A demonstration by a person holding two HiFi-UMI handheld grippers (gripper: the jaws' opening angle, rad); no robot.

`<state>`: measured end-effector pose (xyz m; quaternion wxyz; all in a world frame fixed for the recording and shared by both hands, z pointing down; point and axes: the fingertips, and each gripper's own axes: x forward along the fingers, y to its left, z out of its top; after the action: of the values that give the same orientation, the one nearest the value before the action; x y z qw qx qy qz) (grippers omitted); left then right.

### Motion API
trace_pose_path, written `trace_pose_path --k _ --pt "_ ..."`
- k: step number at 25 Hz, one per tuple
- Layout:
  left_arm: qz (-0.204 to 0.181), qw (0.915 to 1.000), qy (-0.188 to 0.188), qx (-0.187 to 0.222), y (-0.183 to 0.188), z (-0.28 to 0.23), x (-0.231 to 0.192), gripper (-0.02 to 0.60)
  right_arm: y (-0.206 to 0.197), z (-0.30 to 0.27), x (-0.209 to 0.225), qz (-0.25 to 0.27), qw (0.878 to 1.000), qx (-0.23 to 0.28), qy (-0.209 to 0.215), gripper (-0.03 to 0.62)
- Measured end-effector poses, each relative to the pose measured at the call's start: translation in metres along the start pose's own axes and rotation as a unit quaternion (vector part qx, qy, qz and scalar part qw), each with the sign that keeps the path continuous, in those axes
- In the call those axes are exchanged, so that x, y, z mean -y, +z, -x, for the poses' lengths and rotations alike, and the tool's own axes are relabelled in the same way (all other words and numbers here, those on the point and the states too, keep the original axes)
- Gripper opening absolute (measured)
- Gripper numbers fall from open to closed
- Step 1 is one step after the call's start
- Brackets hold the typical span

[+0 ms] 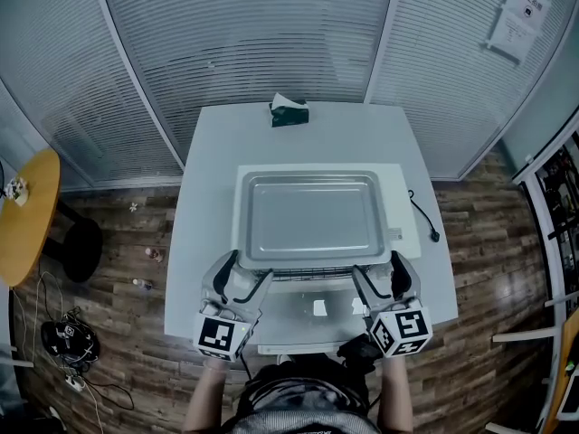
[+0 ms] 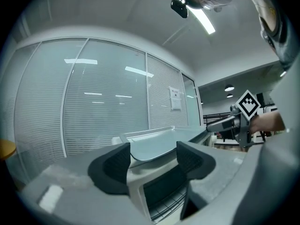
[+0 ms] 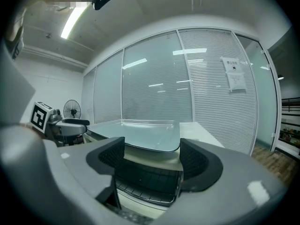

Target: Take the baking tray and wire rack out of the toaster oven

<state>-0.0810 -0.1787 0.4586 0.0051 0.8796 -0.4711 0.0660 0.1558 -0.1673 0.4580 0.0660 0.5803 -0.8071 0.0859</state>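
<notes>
The grey baking tray [image 1: 312, 215] lies on top of the white toaster oven [image 1: 401, 197], whose glass door [image 1: 312, 313] hangs open toward me. Inside the opening shows the wire rack [image 1: 312, 274]. My left gripper [image 1: 241, 277] stands open at the oven's front left corner, the right gripper [image 1: 382, 277] open at its front right corner. In the left gripper view the tray's corner [image 2: 154, 144] sits beyond the gap of the left gripper [image 2: 152, 161], the rack [image 2: 164, 207] below. The right gripper [image 3: 152, 156] frames the tray [image 3: 140, 132] and rack [image 3: 145, 179] likewise. Neither gripper's pads press on anything.
The oven stands on a white table [image 1: 208, 197] with a dark green tissue box [image 1: 289, 113] at its far edge. A black power cable [image 1: 423, 215] lies right of the oven. A yellow round table [image 1: 23, 215] and a black stool [image 1: 81, 247] stand at the left.
</notes>
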Motion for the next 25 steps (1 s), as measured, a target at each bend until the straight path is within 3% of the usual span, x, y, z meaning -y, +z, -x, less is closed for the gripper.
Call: trace_pose_path --k 2,8,14,18,20,21,24,25 --pt "0.007 1.0 0.004 0.004 0.002 0.001 -0.002 0.322 0.001 0.003 0.001 -0.008 1.0 0.008 -0.005 0.36" --pt "0.107 0.9927 0.048 0.031 -0.01 0.028 -0.019 0.324 -0.015 0.024 0.007 -0.072 0.997 0.013 -0.025 0.348" --pt "0.159 0.9854 0.057 -0.02 -0.065 0.042 -0.016 0.324 -0.059 0.029 0.019 -0.158 0.987 -0.024 -0.03 0.333" --pt "0.206 0.976 0.041 -0.058 -0.104 0.038 0.0 0.322 -0.091 0.023 0.018 -0.17 0.983 -0.07 -0.024 0.324" --pt "0.265 0.961 0.03 -0.073 -0.127 0.034 0.007 0.299 -0.108 0.019 0.016 -0.188 0.977 -0.095 -0.021 0.324" --pt "0.309 0.9474 0.027 -0.079 -0.139 0.033 0.01 0.296 -0.116 0.017 0.016 -0.204 0.973 -0.105 -0.02 0.325" --pt "0.455 0.8859 0.028 -0.084 -0.175 0.027 0.016 0.296 -0.138 0.01 0.019 -0.263 0.956 -0.125 -0.023 0.333" --pt "0.484 0.8704 0.027 -0.089 -0.185 0.025 0.019 0.296 -0.144 0.007 0.02 -0.28 0.951 -0.13 -0.022 0.333"
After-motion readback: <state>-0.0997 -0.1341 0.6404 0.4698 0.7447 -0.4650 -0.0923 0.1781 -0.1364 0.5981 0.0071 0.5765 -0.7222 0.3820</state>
